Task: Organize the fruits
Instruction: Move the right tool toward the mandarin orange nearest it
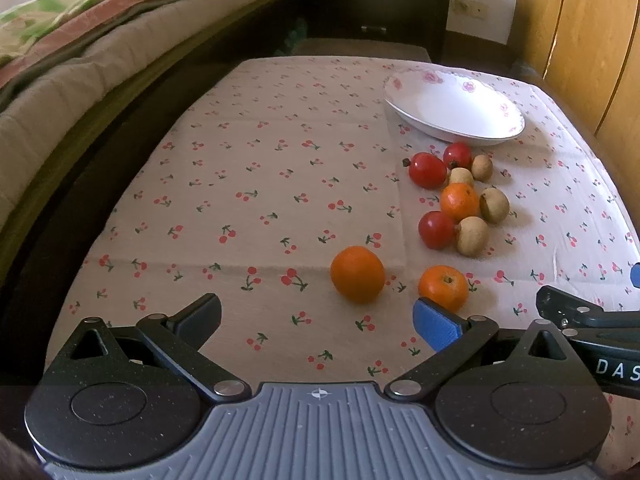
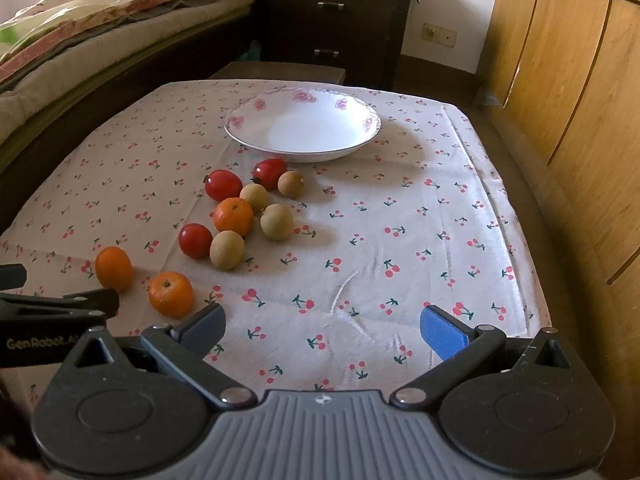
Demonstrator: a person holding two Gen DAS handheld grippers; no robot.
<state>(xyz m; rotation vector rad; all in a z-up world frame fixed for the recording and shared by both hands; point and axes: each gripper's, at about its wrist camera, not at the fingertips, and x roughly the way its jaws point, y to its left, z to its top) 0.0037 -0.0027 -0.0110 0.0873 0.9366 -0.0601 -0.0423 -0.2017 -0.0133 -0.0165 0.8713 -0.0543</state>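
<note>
Left gripper [image 2: 48, 308] arm reads "GenRobot.AI".

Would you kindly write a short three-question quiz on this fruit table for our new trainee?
1. How many oranges lie on the tablecloth?
2. True or false: the plate already holds fruit.
3. Which is open: (a) the left gripper only, (b) the right gripper only, (c) both?

Key: 1. Three. 2. False; it holds nothing. 3. (c); neither holds anything.
</note>
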